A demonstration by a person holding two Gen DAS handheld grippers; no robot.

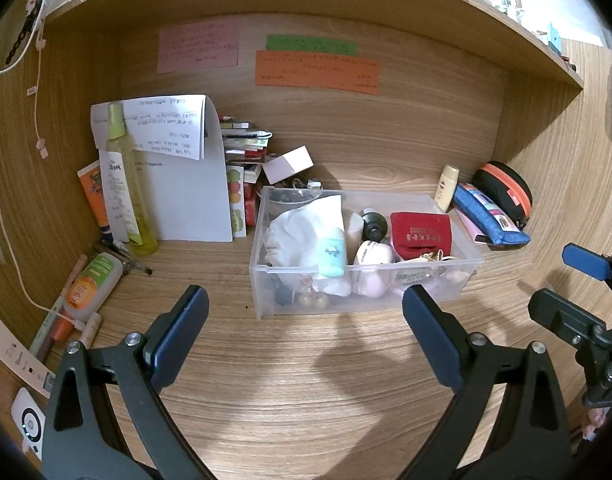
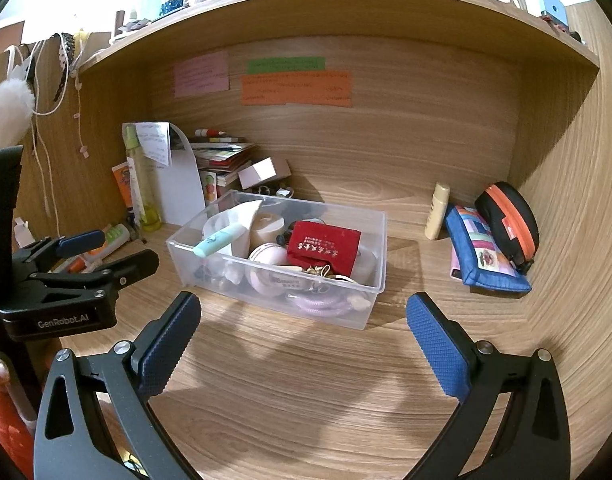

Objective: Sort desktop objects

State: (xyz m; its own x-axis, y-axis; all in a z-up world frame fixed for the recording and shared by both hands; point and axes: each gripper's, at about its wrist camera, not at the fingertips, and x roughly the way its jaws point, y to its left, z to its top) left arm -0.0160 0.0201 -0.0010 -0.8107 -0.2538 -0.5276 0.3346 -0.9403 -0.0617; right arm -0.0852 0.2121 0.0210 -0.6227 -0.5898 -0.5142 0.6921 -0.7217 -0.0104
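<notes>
Left wrist camera looked down at a clear plastic bin that sat in the middle of the wooden desk, under a shelf. The bin was full of small things: a red pouch, a mint green tube, a white cloth and a round pink thing. To the right of the bin lay a blue pencil case, with a black case with an orange zip just behind it and a small cream bottle standing near the back wall. To the left of the bin stood a tall yellow spray bottle in front of white papers, and a stack of small boxes was piled behind. Pink, green and orange notes were stuck on the back wall. The left gripper hung over the bare desk in front of the bin, its jaws wide apart with nothing in them. The right gripper was beside it, also spread wide and holding nothing.
</notes>
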